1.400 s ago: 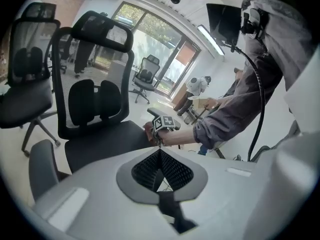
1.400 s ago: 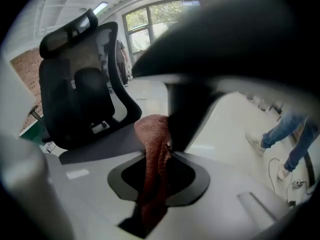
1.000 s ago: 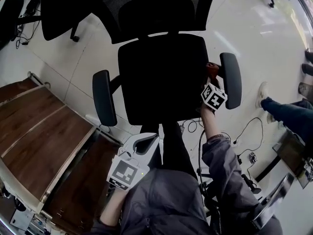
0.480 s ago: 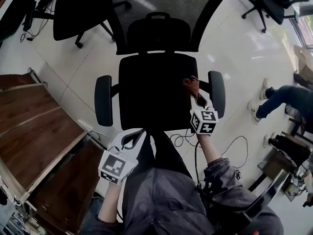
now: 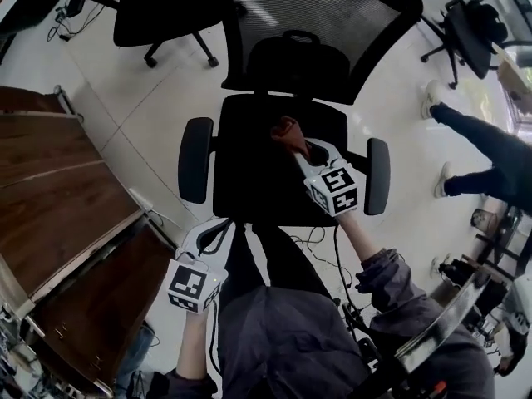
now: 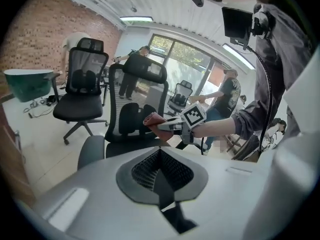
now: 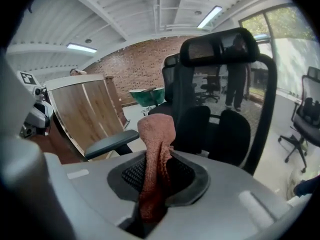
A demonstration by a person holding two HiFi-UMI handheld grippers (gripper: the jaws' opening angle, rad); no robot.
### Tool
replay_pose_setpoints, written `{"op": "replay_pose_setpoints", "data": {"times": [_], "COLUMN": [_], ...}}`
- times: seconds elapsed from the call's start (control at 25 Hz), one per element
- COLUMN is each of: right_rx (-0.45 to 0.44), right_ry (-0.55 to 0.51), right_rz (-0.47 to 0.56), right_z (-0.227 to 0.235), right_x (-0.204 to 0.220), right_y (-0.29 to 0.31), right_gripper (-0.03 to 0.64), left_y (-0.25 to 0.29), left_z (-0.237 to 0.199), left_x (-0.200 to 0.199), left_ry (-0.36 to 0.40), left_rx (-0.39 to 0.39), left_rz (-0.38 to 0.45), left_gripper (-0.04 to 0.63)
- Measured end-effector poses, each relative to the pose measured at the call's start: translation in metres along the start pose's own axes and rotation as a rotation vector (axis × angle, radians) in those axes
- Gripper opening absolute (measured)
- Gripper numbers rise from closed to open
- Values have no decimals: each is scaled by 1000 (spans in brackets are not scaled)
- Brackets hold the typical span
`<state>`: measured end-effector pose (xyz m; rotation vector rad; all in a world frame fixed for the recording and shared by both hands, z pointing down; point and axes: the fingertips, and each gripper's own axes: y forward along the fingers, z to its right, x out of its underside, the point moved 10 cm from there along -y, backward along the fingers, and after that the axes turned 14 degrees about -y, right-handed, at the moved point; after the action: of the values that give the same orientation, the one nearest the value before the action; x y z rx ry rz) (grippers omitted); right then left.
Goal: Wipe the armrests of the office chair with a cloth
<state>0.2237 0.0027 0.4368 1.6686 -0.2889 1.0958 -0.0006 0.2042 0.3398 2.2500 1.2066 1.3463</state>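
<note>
Grips a reddish-brown terry cloth point(image 7: 156, 149) in the right gripper point(image 5: 298, 145), jaws clenched on its lower end, the rest standing up past the tips. Holds it over the rear middle of the seat of the black mesh-backed office chair point(image 5: 249, 173), between the two padded black armrests: well apart from the left armrest point(image 5: 195, 160), nearer the right armrest point(image 5: 378, 175), touching neither. Only open seat pad between cloth and either armrest. Carries the left gripper point(image 5: 223, 226) low by the grey-jacketed torso point(image 5: 274, 339), in front of the seat's front edge, jaws pressed together on nothing.

Hemmed at the left by brown wood-grain panels point(image 5: 58, 198), just beside the left gripper. Behind, a second black office chair point(image 5: 170, 11) on the white tiled floor point(image 5: 150, 98). Black cables point(image 5: 320, 241) on the floor just in front of the seat. At the far right, another person's dark-trousered legs point(image 5: 486, 144), well apart from the chair.

Has swung the cloth leftward since half a second ago, off the inner side of the right armrest toward the seat's middle; a full second ago had it right at that armrest. Has kept the left gripper low and closed throughout.
</note>
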Motion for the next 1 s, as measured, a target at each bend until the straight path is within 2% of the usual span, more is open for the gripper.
{"op": "replay_pose_setpoints", "data": {"times": [0.36, 0.52, 0.64, 0.84, 1.0], "right_rx": [-120, -150, -123, -12, 58], "right_ry": [-102, -152, -141, -9, 12], "right_rz": [-22, -43, -40, -57, -29], "right_z": [-40, -56, -67, -66, -66], "right_x": [-54, -71, -80, -78, -95], "right_y": [74, 95, 90, 23, -14], "right_gripper": [72, 72, 72, 72, 72], "left_y": [-52, -68, -76, -82, -83], "left_z": [-69, -88, -100, -86, -82], "left_x": [9, 9, 6, -8, -41], "left_ry": [-67, -81, -83, -85, 3], "left_rx": [-108, -118, -104, -8, 42], "left_rz": [79, 99, 102, 69, 52], "left_gripper": [15, 15, 15, 15, 15]}}
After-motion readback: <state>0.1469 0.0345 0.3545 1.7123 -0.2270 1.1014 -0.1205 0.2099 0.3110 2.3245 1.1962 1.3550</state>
